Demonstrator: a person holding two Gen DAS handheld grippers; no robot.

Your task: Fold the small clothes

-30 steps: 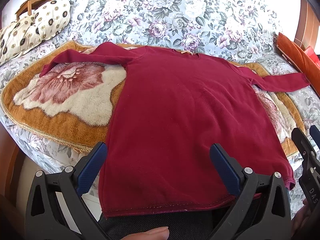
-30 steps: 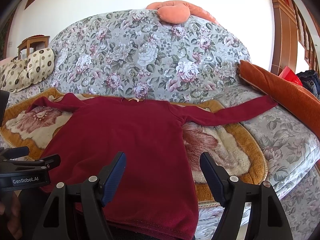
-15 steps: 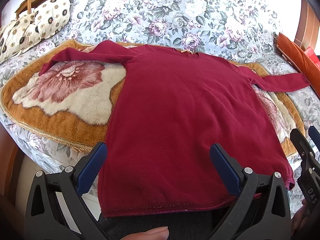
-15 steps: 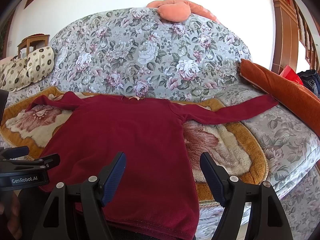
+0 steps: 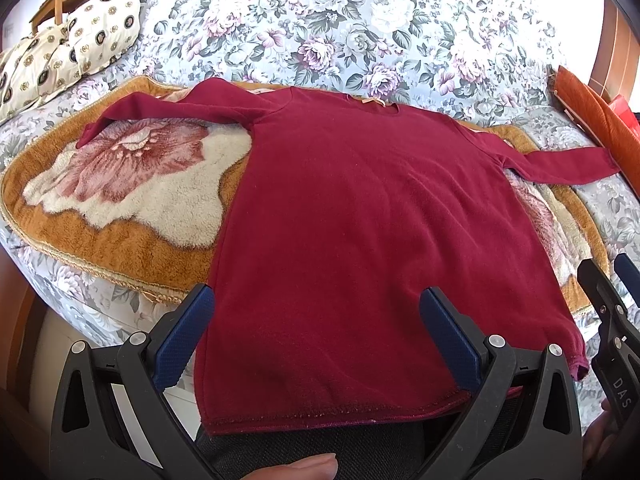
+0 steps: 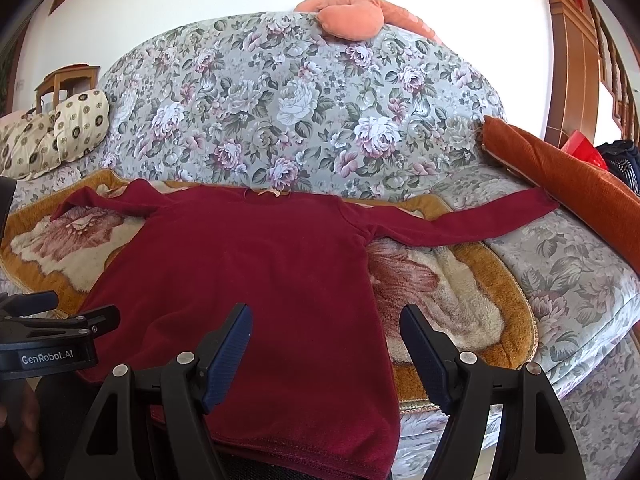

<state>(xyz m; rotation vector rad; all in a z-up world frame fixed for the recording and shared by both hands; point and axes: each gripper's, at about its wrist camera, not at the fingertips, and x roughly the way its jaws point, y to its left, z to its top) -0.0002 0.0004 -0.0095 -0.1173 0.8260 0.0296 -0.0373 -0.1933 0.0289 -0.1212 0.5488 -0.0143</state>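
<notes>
A dark red long-sleeved shirt (image 5: 360, 220) lies flat, front up, on a fleece flower blanket (image 5: 132, 184) on a floral sofa. Both sleeves are spread out to the sides, and its hem hangs over the sofa's front edge. It also shows in the right wrist view (image 6: 256, 280). My left gripper (image 5: 316, 320) is open and empty, hovering above the hem on the shirt's left half. My right gripper (image 6: 326, 332) is open and empty above the shirt's lower right side edge. Each gripper shows at the edge of the other's view.
The floral sofa back (image 6: 300, 92) rises behind the shirt. A patterned cream pillow (image 5: 68, 52) lies at the far left. An orange bolster (image 6: 568, 180) lies at the right by the right sleeve's cuff. A peach cushion (image 6: 348, 20) sits on top of the sofa back.
Both grippers have drifted only slightly; the view has shifted a little. The shirt has not moved, and both grippers stay open.
</notes>
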